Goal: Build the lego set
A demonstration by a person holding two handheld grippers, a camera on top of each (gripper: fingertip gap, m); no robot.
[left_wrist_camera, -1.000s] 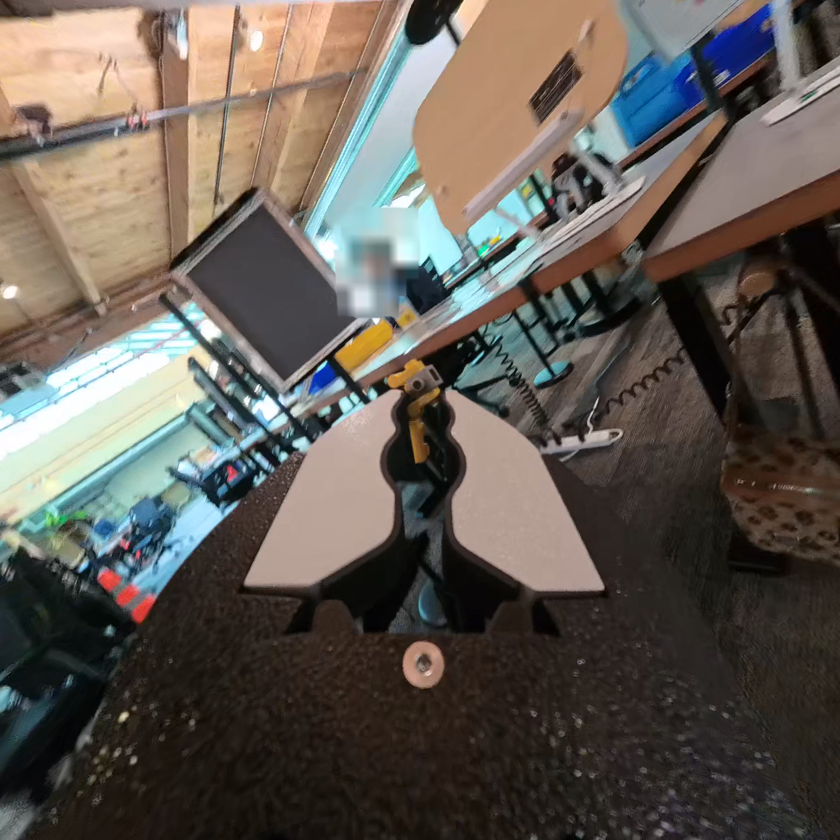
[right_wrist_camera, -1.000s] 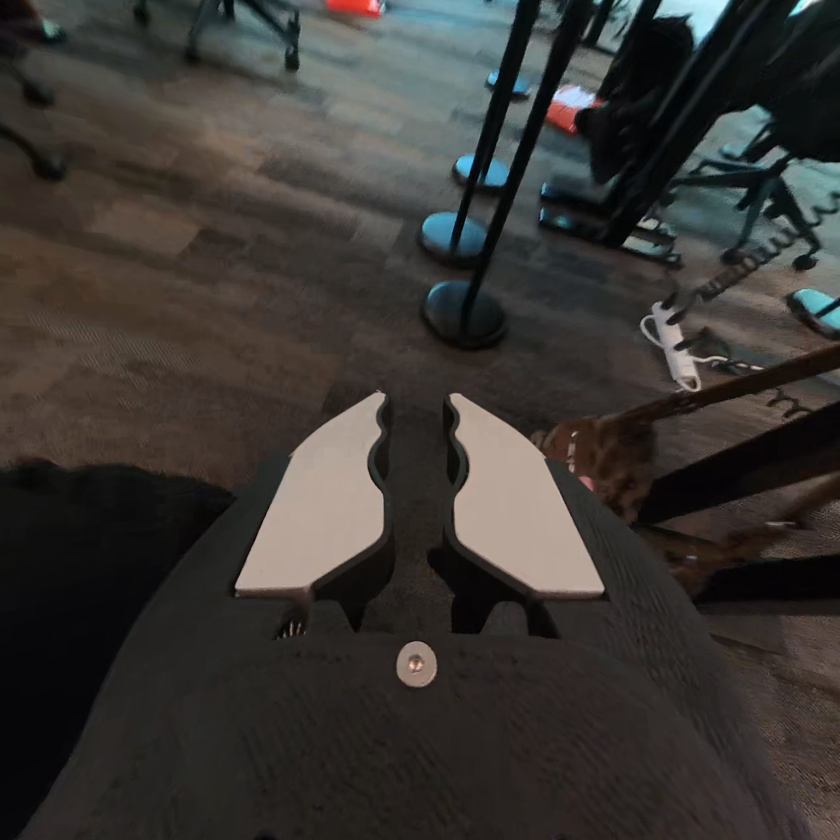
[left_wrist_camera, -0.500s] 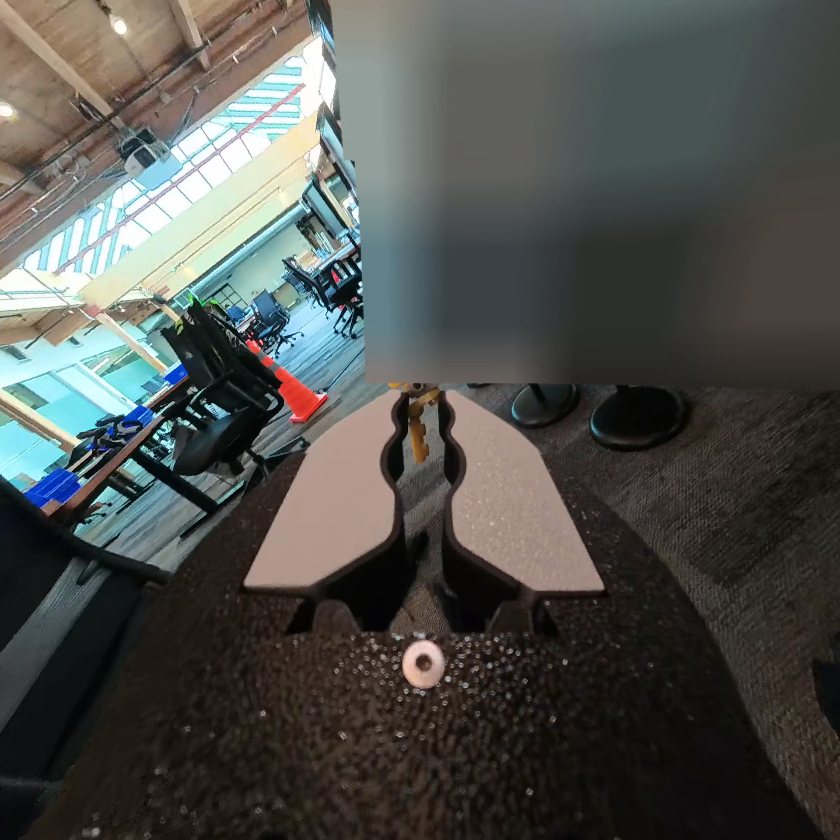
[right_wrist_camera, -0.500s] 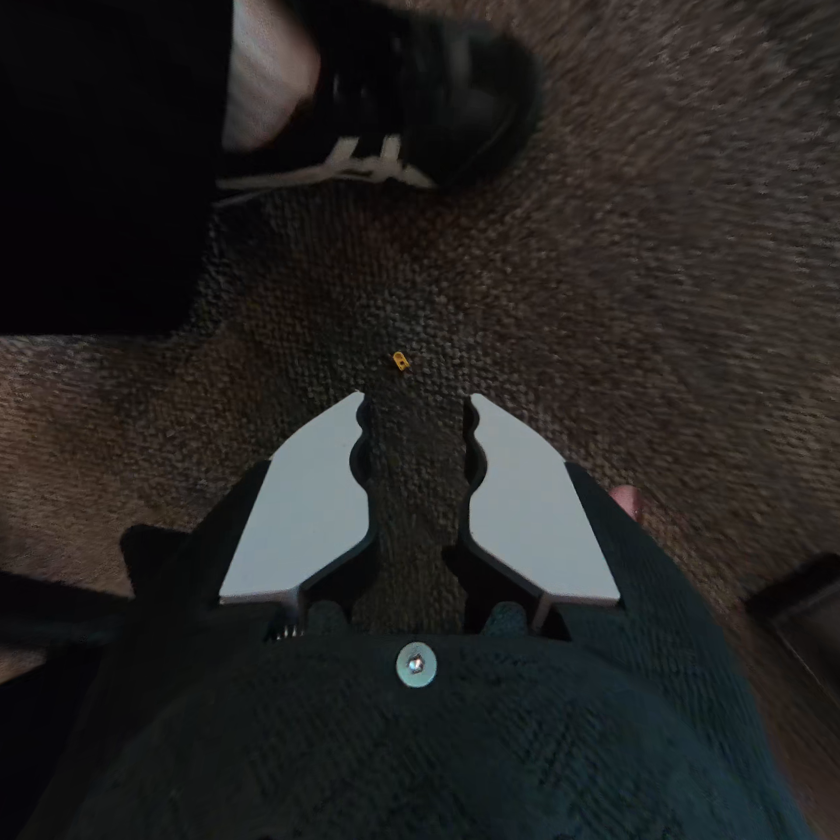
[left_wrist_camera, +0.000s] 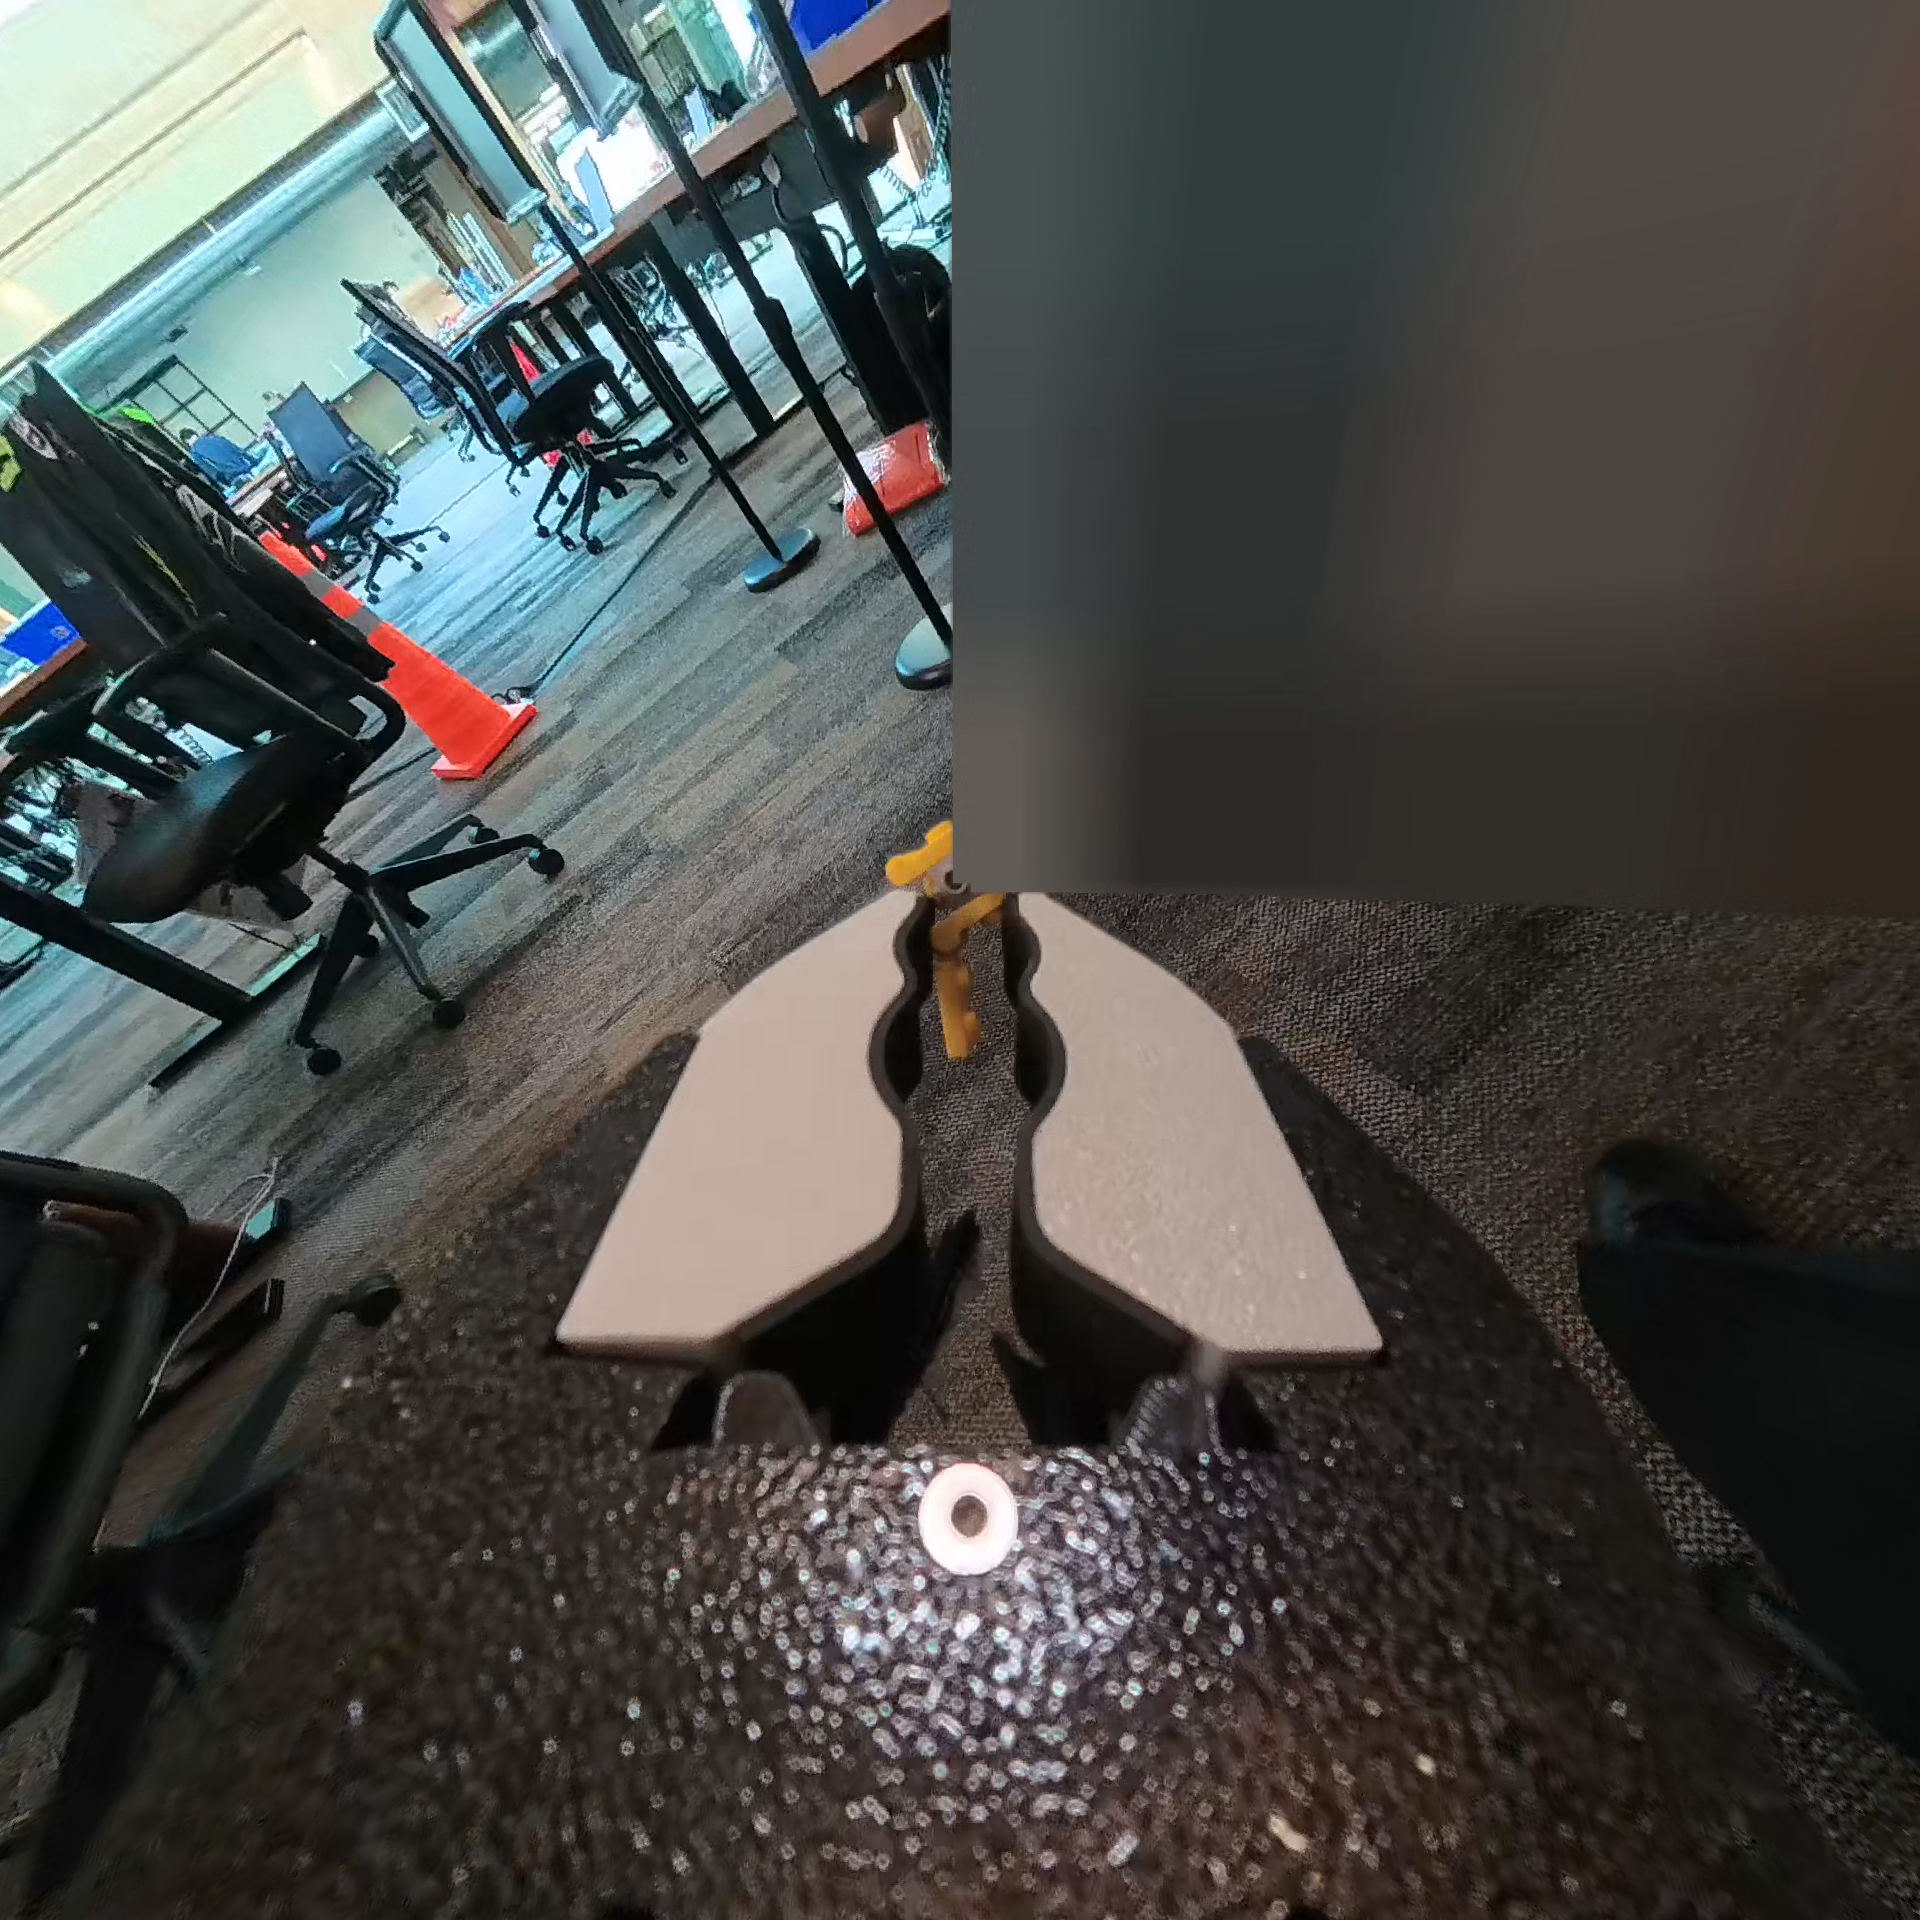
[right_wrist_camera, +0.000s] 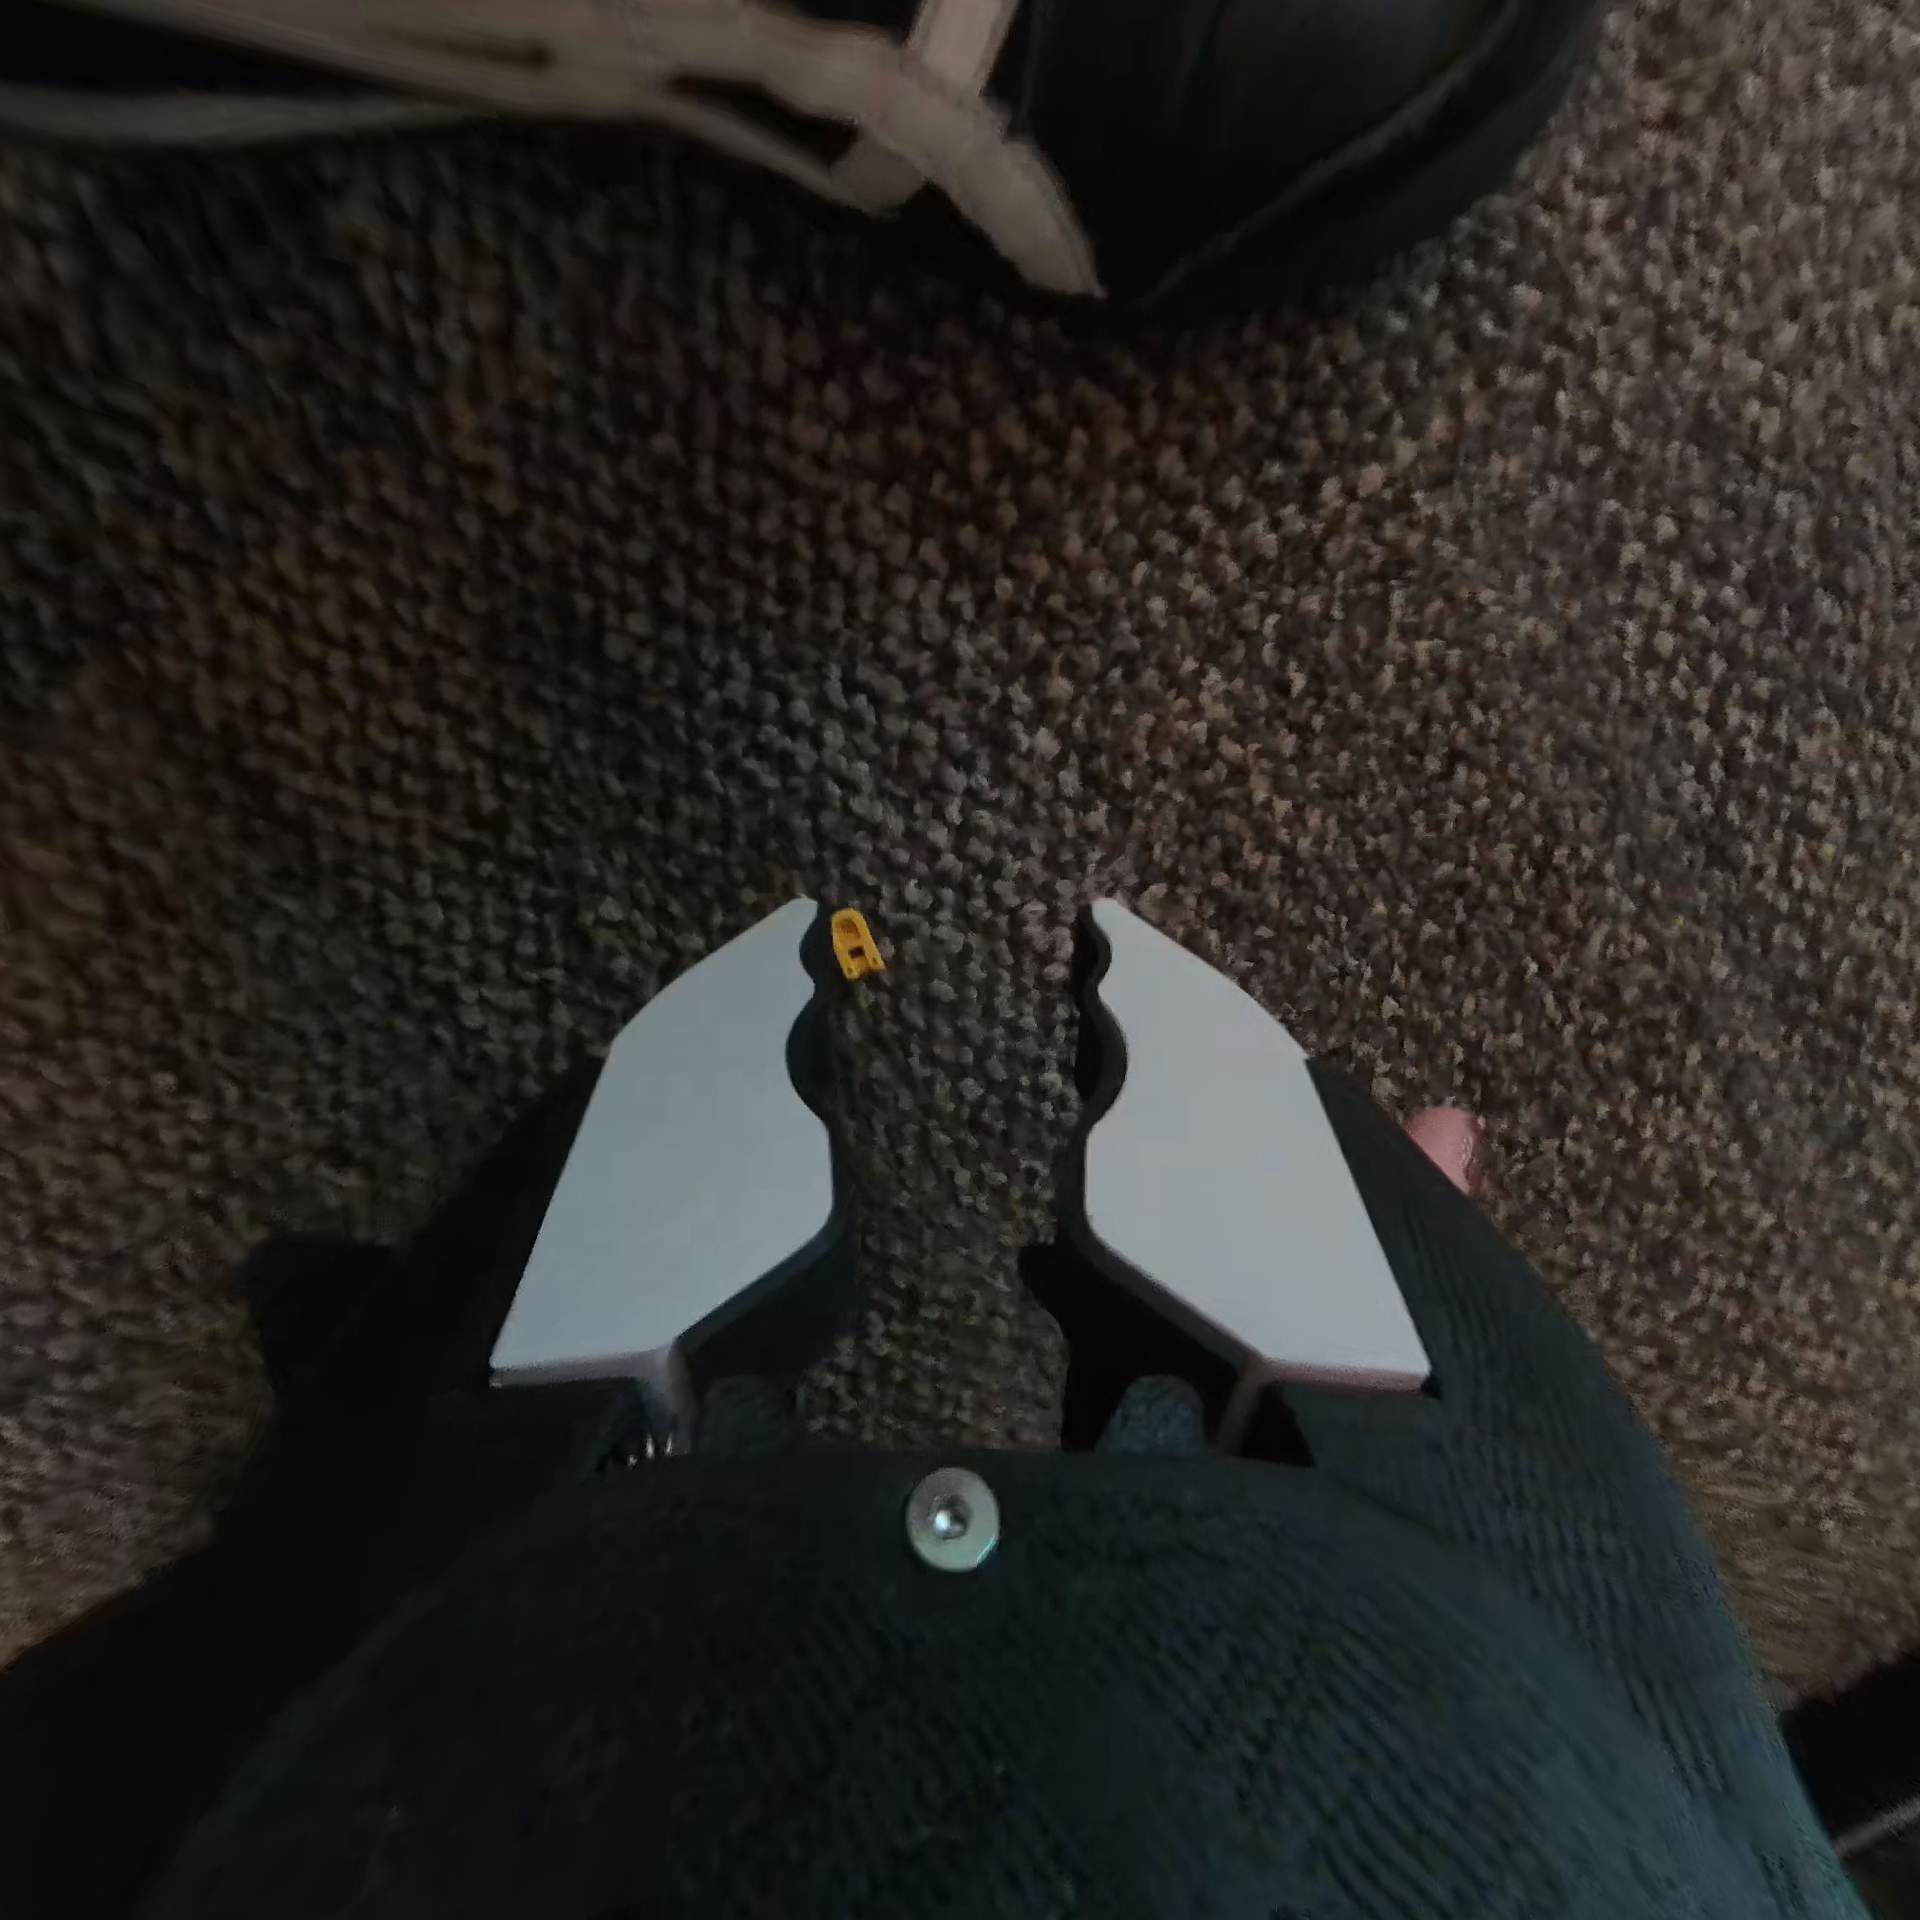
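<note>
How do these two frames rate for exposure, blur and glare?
Left wrist view: bright daylight, sharp; specular sparkle on the left gripper housing, wide-angle bending of the desks, a masking patch covering the upper right. Right wrist view: dim and underexposed; the shoe at top is motion-smeared, yet the small yellow lego piece on the carpet reads clearly.

Left gripper (left_wrist_camera: 961, 914) jaws clamped; right gripper (right_wrist_camera: 948, 914) jaws spread, pointing down.
</note>
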